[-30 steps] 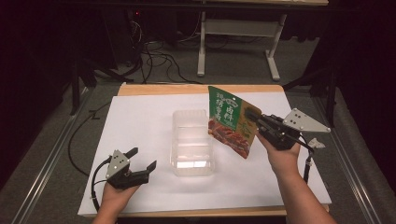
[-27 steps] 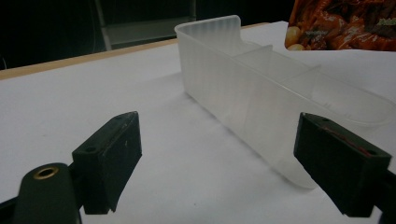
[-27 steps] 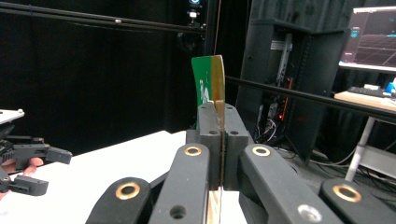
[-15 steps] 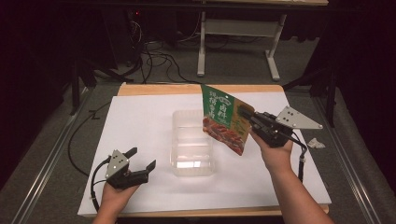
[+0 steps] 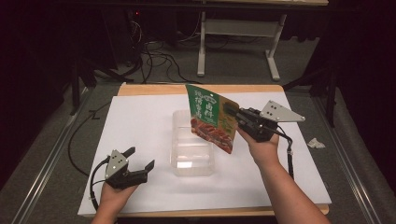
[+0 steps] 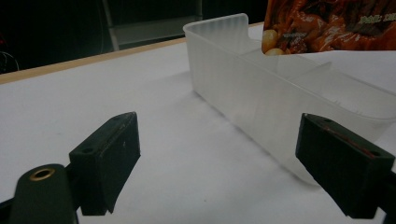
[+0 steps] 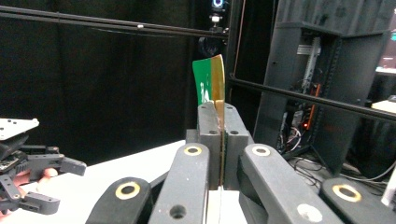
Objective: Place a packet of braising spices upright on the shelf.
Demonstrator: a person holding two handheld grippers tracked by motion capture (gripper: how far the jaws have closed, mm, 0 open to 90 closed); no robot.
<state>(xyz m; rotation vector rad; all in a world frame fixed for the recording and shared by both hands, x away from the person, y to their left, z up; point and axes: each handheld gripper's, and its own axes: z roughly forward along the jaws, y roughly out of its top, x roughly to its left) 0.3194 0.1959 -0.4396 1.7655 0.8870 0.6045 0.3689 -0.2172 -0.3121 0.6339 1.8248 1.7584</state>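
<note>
- White sheet over a wooden table (image 5: 140, 88), dark room and cables behind. High view: my right gripper (image 5: 233, 114) pinches the pouch (image 5: 211, 117) by its edge and holds it tilted in the air over the far right part of the clear bin (image 5: 192, 149). Bin looks empty, though its clear walls make that hard to judge.
- My left gripper (image 5: 140, 158) rests low on the sheet, near the bin's left side, jaws spread, holding nothing.
- Judgement: pouch lifted and brought over the bin; lowering and letting go are left.
- A crumpled scrap (image 5: 316, 143) lies off the table on the right; can't tell what it is.
- Left gripper view: jaws wide apart on bare sheet, bin wall (image 6: 261, 98) just beyond. Pouch's bottom corner (image 6: 327, 23) hangs above the rim, not touching; rest is cut off at the top.
- Right gripper view: jaws pressed together on the pouch (image 7: 212, 81), seen edge-on, so its print is unreadable. Bin is below the frame. Left gripper (image 7: 32, 177) at far left.
</note>
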